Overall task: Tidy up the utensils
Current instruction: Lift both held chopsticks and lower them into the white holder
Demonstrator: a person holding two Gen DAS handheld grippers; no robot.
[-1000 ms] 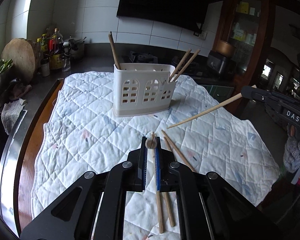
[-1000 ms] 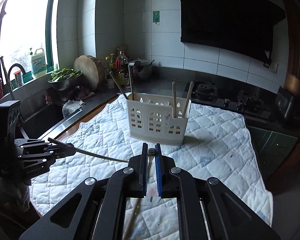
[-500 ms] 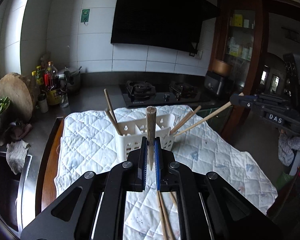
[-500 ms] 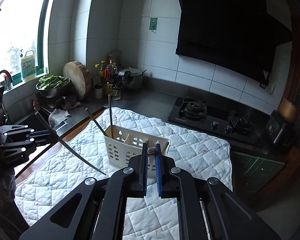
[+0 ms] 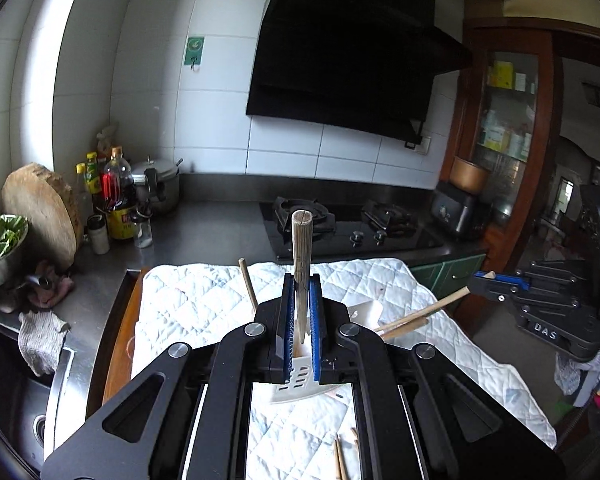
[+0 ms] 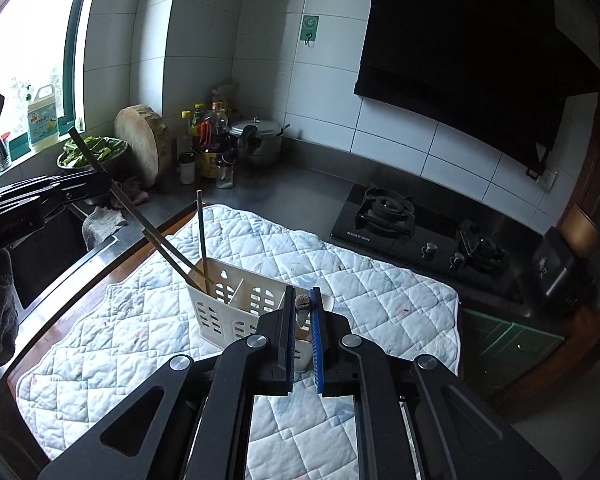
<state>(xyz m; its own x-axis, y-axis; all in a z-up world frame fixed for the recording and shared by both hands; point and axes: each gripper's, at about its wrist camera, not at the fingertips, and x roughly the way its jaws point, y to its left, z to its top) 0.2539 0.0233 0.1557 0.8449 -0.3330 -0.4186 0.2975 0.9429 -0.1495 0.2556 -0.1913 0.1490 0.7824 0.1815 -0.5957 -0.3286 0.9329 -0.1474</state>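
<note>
My left gripper [image 5: 301, 280] is shut on a wooden chopstick [image 5: 302, 256], upright, its lower end over the white utensil caddy [image 5: 296, 376]. From the right wrist view, the left gripper [image 6: 100, 188] holds that chopstick [image 6: 140, 216] slanting into the caddy's [image 6: 220, 312] left compartment beside other chopsticks [image 6: 201, 240]. My right gripper [image 6: 302, 300] is shut on a chopstick [image 6: 302, 304], seen end-on above the caddy's right end. It shows in the left wrist view [image 5: 480, 280], its chopstick [image 5: 432, 308] slanting down into the caddy.
A white quilted cloth [image 6: 380, 292] covers the counter. Loose chopsticks [image 5: 340, 456] lie on it near me. A gas hob [image 6: 420, 232] stands behind, a sink [image 6: 44, 248] at the left, bottles [image 6: 212, 148], a pot and a round chopping block [image 6: 144, 144] at the back.
Both grippers have risen and tilted their chopsticks from lying low to near upright. The chopstick tips have come down over and into the caddy's two ends.
</note>
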